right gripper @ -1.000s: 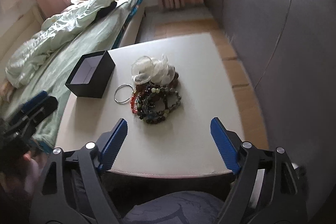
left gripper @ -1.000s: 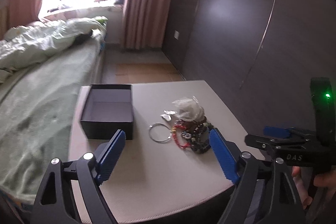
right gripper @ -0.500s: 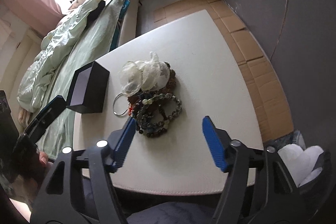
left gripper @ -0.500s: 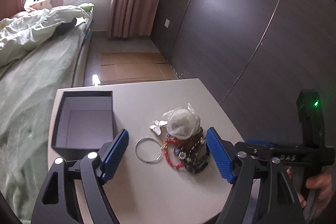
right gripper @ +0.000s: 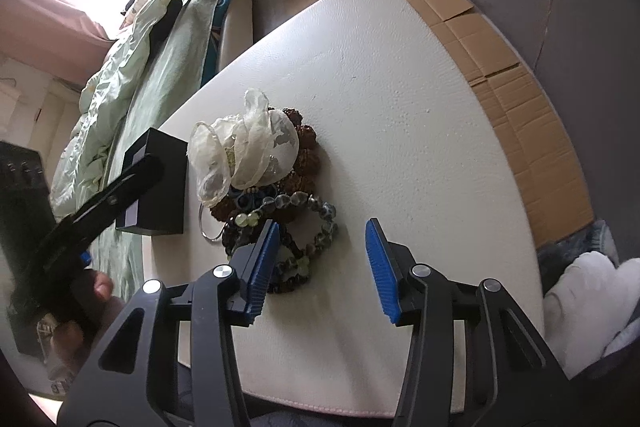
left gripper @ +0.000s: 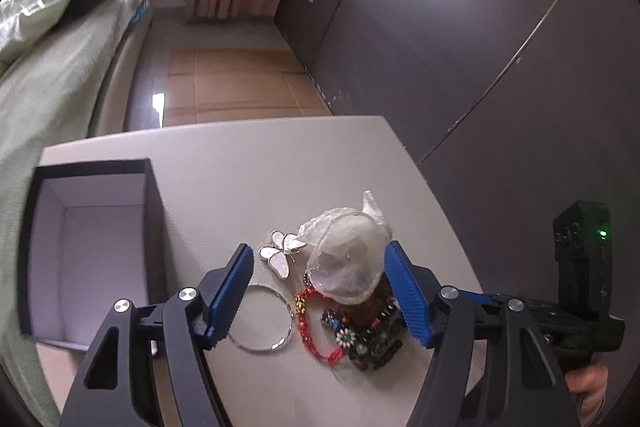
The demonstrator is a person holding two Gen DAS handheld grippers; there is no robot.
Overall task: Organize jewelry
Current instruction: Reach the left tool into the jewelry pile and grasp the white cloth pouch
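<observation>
- Table [left gripper: 248, 179]: white top, no readable writing on anything.
- Jewelry pile [left gripper: 352, 311]: mid-table, right of the open black box [left gripper: 86, 251].
- Left gripper [left gripper: 320, 295]: jaws just narrowing, apart, framing the pile, gripping nothing.
- Right gripper [right gripper: 322, 263]: jaws just narrowing, apart, empty, beside the pile.

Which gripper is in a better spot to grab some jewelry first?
Probably the left gripper: the white pouch and beaded bracelets sit between its open fingers. The right gripper is open too, but mostly over bare table beside the pile.
</observation>
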